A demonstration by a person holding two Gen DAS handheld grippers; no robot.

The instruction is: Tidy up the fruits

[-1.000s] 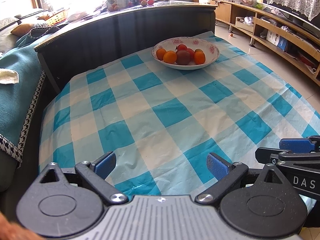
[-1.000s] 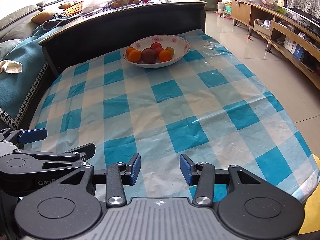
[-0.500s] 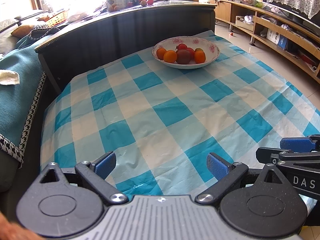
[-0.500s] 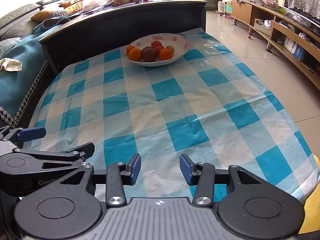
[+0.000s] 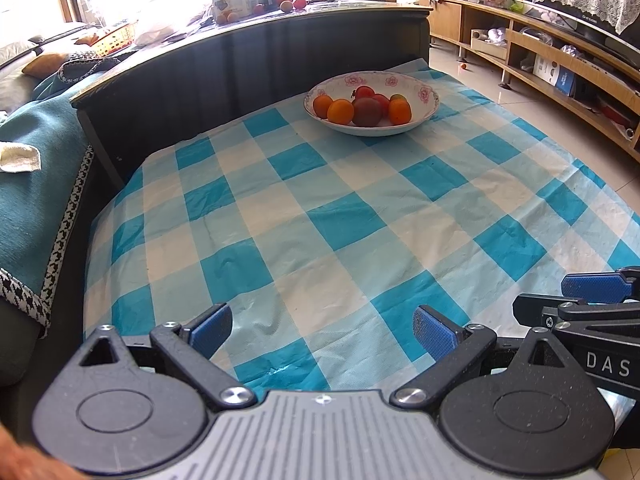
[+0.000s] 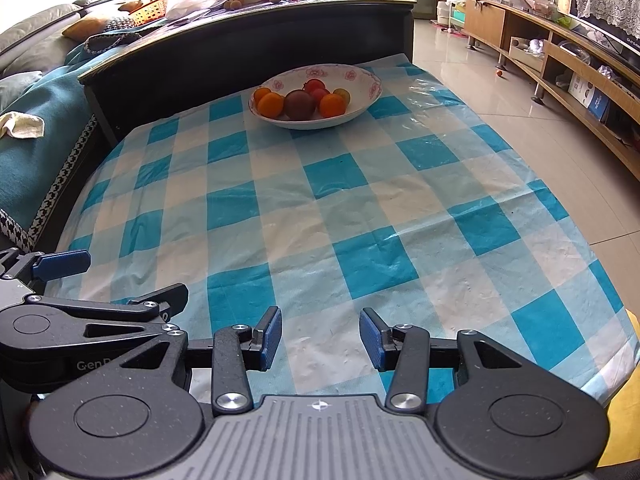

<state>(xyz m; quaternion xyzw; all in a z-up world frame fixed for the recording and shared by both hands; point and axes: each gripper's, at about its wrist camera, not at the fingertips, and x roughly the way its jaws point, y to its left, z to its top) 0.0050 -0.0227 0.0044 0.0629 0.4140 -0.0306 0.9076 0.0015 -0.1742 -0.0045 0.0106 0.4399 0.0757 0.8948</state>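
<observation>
- At the far left, a teal blanket (image 5: 36, 168) with a houndstooth border draped over a sofa, a small pale cloth (image 5: 18, 158) lying on it.
- The left gripper (image 5: 322, 330) hovered over the near edge of the bench (image 5: 344, 224), which wore a blue-and-white checked cloth; its jaws stood wide apart with nothing between them.
- The right gripper (image 6: 320, 338) sat just beside it, also low over the near edge, its jaws parted more narrowly and likewise empty.
- Well apart from both grippers, at the far end of the bench, stood a white bowl (image 5: 424, 98) with pink flowers on its rim.
- Inside the bowl lay the fruits (image 5: 366, 106): orange ones at the left and right, a dark purplish one in the middle, red ones behind.
- Behind the bench ran a dark cabinet (image 5: 248, 64), its top cluttered with a tin and more fruit.
- On the right, a long wooden shelf unit (image 5: 560, 76) lined the tiled floor.
</observation>
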